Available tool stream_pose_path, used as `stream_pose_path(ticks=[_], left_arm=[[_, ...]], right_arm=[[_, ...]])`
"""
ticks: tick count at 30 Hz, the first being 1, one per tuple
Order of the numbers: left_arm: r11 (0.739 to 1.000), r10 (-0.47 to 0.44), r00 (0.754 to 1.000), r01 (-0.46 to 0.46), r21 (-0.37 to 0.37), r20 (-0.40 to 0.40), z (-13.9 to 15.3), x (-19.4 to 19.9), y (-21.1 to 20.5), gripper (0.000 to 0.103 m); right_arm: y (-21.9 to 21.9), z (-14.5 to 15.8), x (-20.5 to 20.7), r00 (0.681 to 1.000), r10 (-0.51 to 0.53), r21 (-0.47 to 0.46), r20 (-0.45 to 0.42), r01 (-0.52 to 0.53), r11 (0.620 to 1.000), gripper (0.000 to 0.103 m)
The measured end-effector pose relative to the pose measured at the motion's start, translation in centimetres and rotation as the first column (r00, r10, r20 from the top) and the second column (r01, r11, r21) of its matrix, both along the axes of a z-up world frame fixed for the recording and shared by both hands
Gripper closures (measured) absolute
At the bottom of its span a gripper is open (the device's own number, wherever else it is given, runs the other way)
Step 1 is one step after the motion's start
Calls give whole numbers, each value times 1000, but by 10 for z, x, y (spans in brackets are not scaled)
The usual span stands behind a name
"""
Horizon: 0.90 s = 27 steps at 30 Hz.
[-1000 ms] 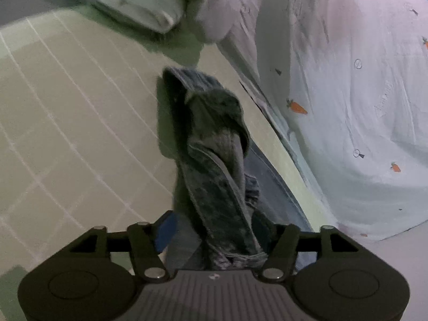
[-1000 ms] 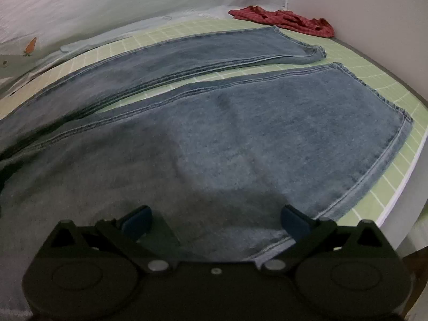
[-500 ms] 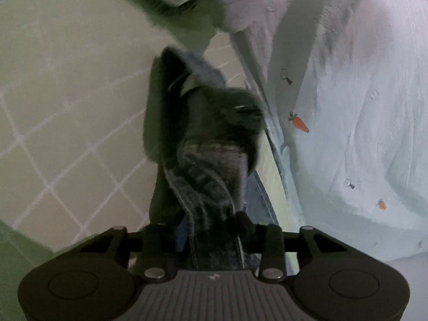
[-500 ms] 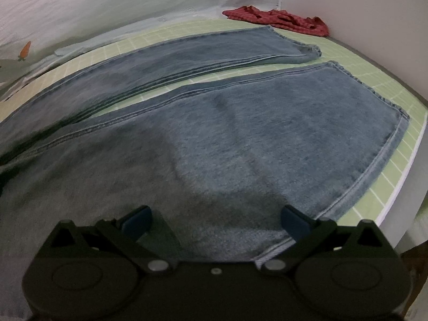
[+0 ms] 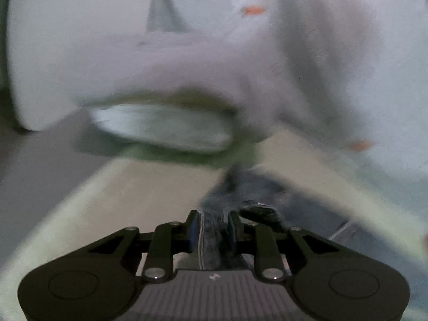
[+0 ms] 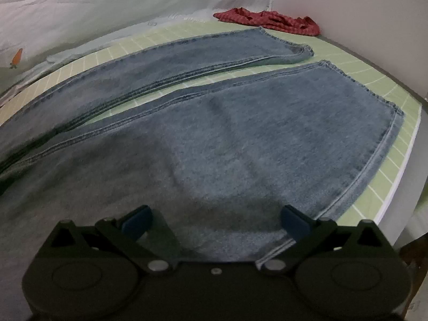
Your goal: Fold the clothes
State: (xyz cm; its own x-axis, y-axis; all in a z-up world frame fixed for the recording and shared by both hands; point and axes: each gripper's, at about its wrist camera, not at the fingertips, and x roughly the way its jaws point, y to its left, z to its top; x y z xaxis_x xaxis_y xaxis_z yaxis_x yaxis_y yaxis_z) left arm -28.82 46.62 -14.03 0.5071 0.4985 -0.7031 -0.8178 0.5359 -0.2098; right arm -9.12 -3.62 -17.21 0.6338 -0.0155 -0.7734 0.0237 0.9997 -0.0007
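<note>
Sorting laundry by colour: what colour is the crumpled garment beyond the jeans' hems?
Red garment, apparently with a fine check, clearest in the right wrist view.

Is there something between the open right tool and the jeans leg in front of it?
Nothing visible. The right tool hangs open directly over the near leg of the jeans, with only bare denim between its fingers. The red cloth lies far off at the mat's end, beyond both legs.
</note>
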Motion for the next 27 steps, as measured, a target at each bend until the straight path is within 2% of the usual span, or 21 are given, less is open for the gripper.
stream_pose_path(ticks=[2,3,6,8,11,13,15,19,22,27], left_arm=[[999,29,999,-29,-27,-14,-8,-12,2,86],[998,43,999,-43,-43,-17,-12,-19,3,82],[986,56,992,-36,-164,117,-15,-40,7,68],[983,65,989,-40,-178,134,-14,-47,5,64],[985,49,991,-27,-171,128,-11,-48,-2,50],[983,30,995,-11,-184,97,-18,-47,-6,36],[980,32,999,-24,-197,39,-27,-46,-12,29],[978,35,997,-49,-203,-70,-47,-44,-24,29],[979,41,976,-81,-186,-212,-63,-45,-27,28],[982,55,978,-90,-167,-201,-62,-54,-30,26]], right_arm=[[0,0,0,1000,-1,0,3,1,1000,0],[0,0,0,1000,0,0,4,0,1000,0],[1,0,-1,1000,-3,-1,7,3,1000,0],[2,0,-2,1000,-7,-1,9,7,1000,0],[4,0,-2,1000,-17,-2,11,17,1000,0],[5,0,-2,1000,-22,-2,12,22,1000,0],[5,0,-1,1000,-26,-2,14,26,1000,0],[5,-1,-2,999,-31,-3,19,31,1000,0],[6,-2,-4,999,-33,-3,29,33,999,0],[5,-2,-4,999,-28,-3,33,28,1000,0]])
